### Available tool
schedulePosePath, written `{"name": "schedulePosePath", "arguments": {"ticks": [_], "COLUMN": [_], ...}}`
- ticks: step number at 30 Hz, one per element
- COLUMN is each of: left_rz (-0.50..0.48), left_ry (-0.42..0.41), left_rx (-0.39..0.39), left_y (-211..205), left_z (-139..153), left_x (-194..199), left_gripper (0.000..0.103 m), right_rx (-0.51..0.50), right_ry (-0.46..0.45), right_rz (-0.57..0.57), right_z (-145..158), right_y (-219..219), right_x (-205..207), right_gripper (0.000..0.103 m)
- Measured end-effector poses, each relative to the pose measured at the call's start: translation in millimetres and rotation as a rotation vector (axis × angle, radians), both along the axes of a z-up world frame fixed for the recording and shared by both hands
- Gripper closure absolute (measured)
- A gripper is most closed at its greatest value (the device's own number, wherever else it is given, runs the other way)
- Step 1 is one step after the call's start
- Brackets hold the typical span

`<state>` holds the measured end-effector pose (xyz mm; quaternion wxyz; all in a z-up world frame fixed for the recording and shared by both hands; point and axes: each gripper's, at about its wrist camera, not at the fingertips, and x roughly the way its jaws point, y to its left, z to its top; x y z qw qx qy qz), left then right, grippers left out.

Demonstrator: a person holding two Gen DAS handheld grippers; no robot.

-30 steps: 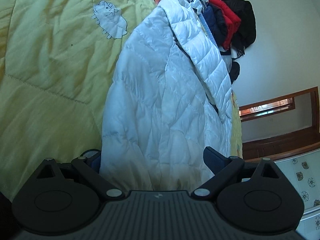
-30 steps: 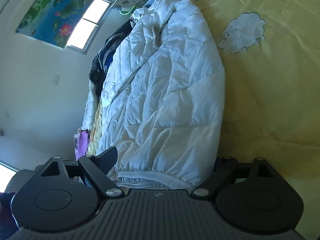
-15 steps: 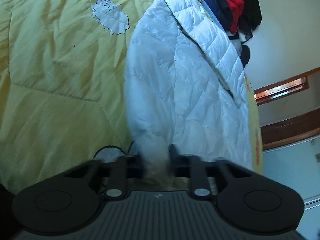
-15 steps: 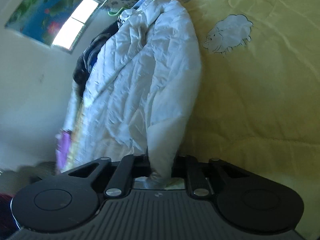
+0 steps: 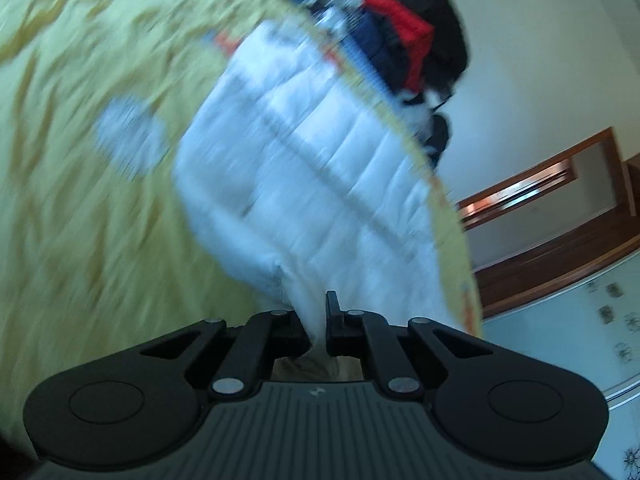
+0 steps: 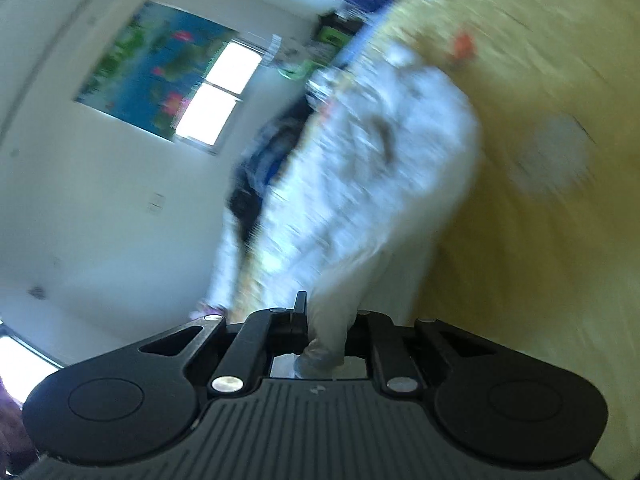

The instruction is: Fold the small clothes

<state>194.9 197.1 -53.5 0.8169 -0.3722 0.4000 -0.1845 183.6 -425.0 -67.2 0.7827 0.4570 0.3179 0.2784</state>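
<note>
A white quilted puffer jacket (image 5: 304, 168) lies on a yellow bedspread (image 5: 80, 160); it also shows in the right wrist view (image 6: 376, 184). My left gripper (image 5: 318, 328) is shut on the jacket's hem and lifts it off the bed. My right gripper (image 6: 326, 332) is shut on the hem at the jacket's other corner. The cloth bunches between both pairs of jaws. Both views are blurred by motion.
A pile of dark, red and blue clothes (image 5: 408, 40) sits at the bed's far edge. A sheep print (image 5: 128, 136) marks the bedspread. A wooden door frame (image 5: 560, 200) and a window (image 6: 216, 96) with a flower picture stand on the walls.
Both grippers went from open around the hem to shut on it, then rose and swung, pulling the jacket's lower edge up off the bed.
</note>
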Motion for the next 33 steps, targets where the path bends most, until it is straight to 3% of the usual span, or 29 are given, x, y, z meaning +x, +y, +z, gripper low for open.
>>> {"name": "schedulePosePath", "arguments": {"ticks": [4, 7, 11, 16, 22, 23, 27, 29, 31, 32, 33], "left_rz": [0.021, 0.06, 0.111, 0.135, 0.199, 0.202, 0.214, 0.218, 0.203, 0.199, 0.203], "left_ry": [-0.116, -0.145, -0.139, -0.074, 0.052, 0.082, 0.16, 0.165, 0.135, 0.11, 0.085], "left_rx": [-0.033, -0.055, 0.004, 0.084, 0.12, 0.118, 0.009, -0.037, -0.081, -0.093, -0.095], "left_y": [2.3, 5.2, 1.7, -4.6, -2.8, -2.5, 8.9, 16.7, 23.2, 25.9, 27.5], "left_z": [36.9, 52.6, 58.7, 40.9, -11.0, -23.5, -47.4, -43.9, -33.2, -26.3, -18.7], "left_x": [50.8, 105.8, 184.0, 274.2, 335.4, 343.1, 357.0, 356.2, 351.4, 347.4, 341.6], "left_gripper": [0.097, 0.097, 0.097, 0.097, 0.097, 0.096, 0.095, 0.092, 0.081, 0.067, 0.047], "right_rx": [0.037, 0.048, 0.051, 0.01, 0.023, 0.035, 0.126, 0.148, 0.169, 0.175, 0.177], "right_ry": [-0.099, -0.119, -0.051, 0.053, 0.183, 0.226, 0.273, 0.275, 0.256, 0.236, 0.207], "right_rz": [-0.022, -0.04, -0.064, -0.08, -0.126, -0.133, -0.137, -0.13, -0.136, -0.148, -0.162], "right_z": [30.7, 41.3, 28.7, -5.7, -60.4, -71.8, -97.2, -93.1, -84.0, -78.3, -70.3], "right_y": [-4.8, -6.2, -0.3, 14.0, 19.1, 18.1, 11.9, 6.7, -0.2, -3.7, -7.1], "right_x": [65.4, 130.1, 226.2, 316.5, 376.3, 382.3, 390.1, 390.6, 389.0, 387.3, 384.2], "right_gripper": [0.088, 0.088, 0.088, 0.088, 0.083, 0.076, 0.077, 0.07, 0.044, 0.035, 0.021]}}
